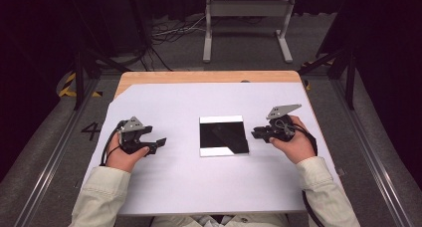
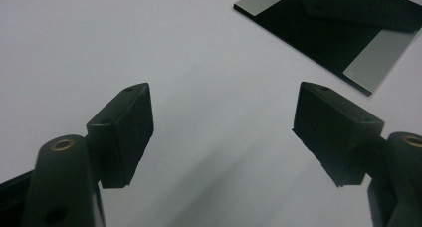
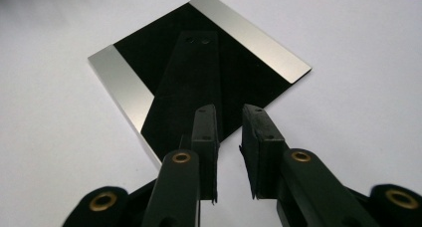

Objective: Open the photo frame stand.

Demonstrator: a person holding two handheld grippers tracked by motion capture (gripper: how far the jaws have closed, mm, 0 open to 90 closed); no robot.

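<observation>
Tools flank the mirror plate

Left tool (image 1: 158, 143) rests in my hand on the white bench (image 1: 174, 187) with its jaws spread wide, nothing between them. My right tool (image 1: 255, 133) has its jaws drawn nearly together with a narrow gap left, empty, just beside the square mirror plate (image 1: 223, 135). That plate lies flat mid-bench between both tools

Only a flat mirror tile (image 1: 223, 136) interrupts the white tabletop (image 1: 189, 182).
</observation>
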